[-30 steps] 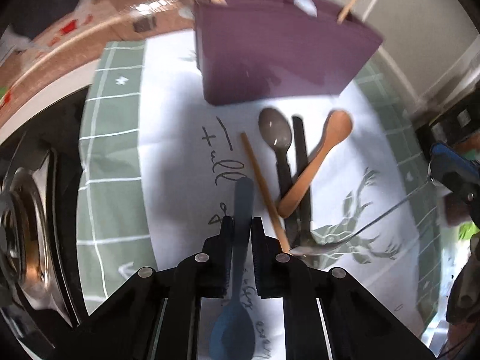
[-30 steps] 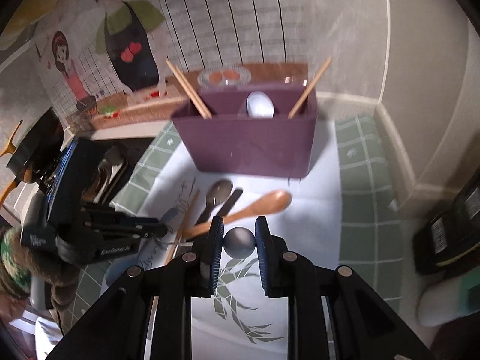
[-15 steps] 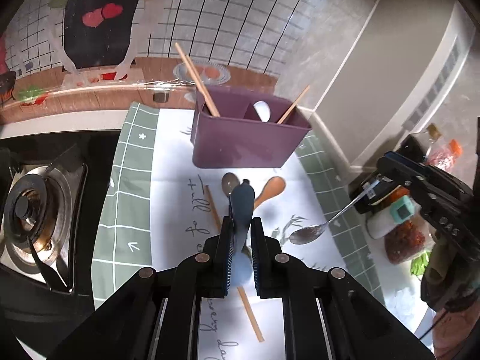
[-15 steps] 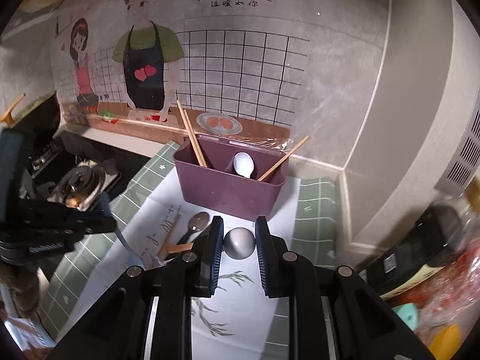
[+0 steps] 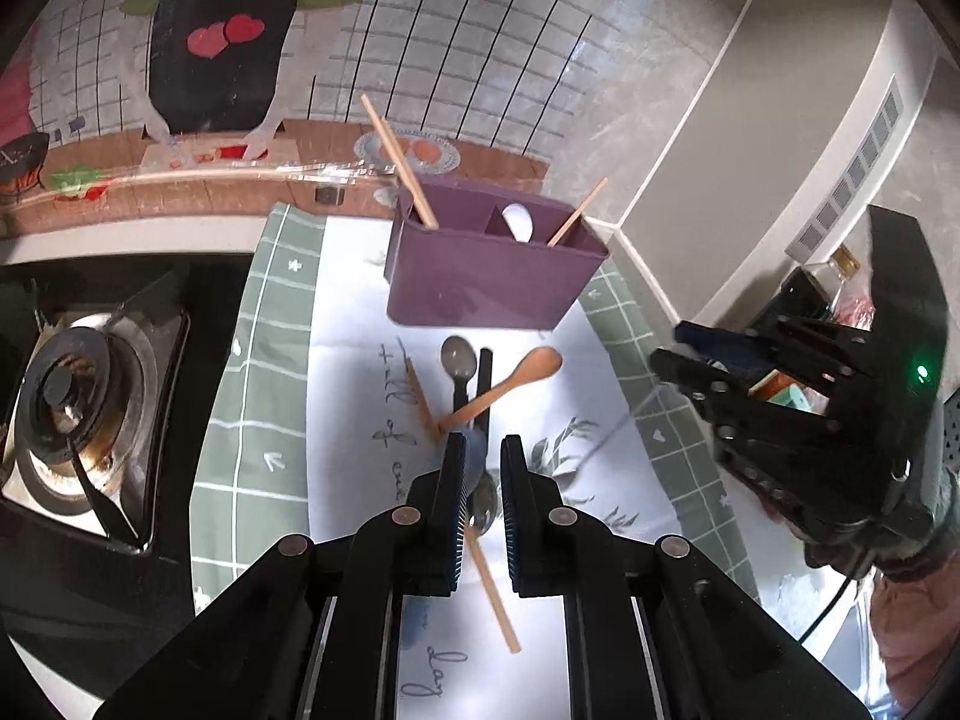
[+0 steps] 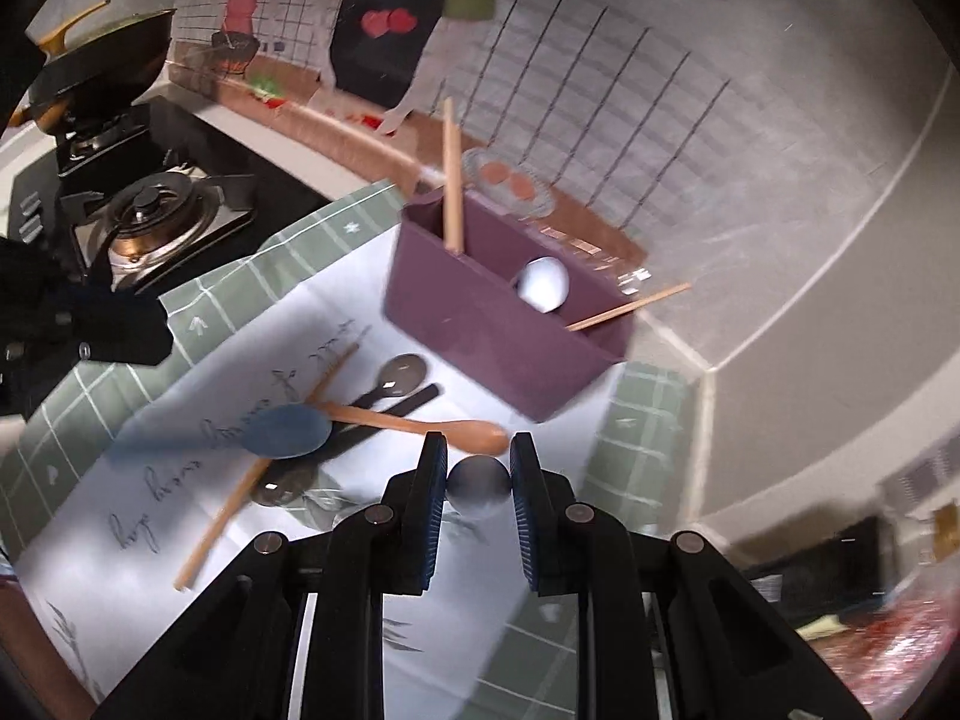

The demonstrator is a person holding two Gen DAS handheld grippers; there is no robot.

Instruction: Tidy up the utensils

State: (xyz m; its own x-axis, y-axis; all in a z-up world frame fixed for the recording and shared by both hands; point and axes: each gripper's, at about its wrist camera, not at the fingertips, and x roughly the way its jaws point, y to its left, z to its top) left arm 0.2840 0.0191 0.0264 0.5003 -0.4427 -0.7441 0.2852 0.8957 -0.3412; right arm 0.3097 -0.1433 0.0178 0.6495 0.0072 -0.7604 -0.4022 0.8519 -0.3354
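My left gripper (image 5: 480, 480) is shut on the handle of a blue spoon (image 6: 288, 432), held up above the white mat (image 5: 348, 420). My right gripper (image 6: 478, 480) is shut on a metal spoon (image 5: 606, 438); its bowl (image 6: 282, 489) hangs low over the mat. The purple organizer (image 5: 492, 282) stands at the back of the mat with chopsticks (image 5: 399, 162) and a white spoon (image 6: 543, 282) in it. In front of it lie a grey spoon (image 5: 459, 360), a wooden spoon (image 5: 510, 384), a black utensil (image 5: 485, 378) and a chopstick (image 5: 495, 594).
A gas stove (image 5: 72, 408) lies left of the mat, with a dark pan (image 6: 102, 60) behind it. The tiled wall runs behind the organizer. Bottles and packets (image 5: 840, 276) crowd the counter's right end, behind the right gripper (image 5: 678, 354).
The left gripper has risen and drawn back from the mat with the blue spoon. The right gripper has rolled, so its view now tilts, and still holds the metal spoon.
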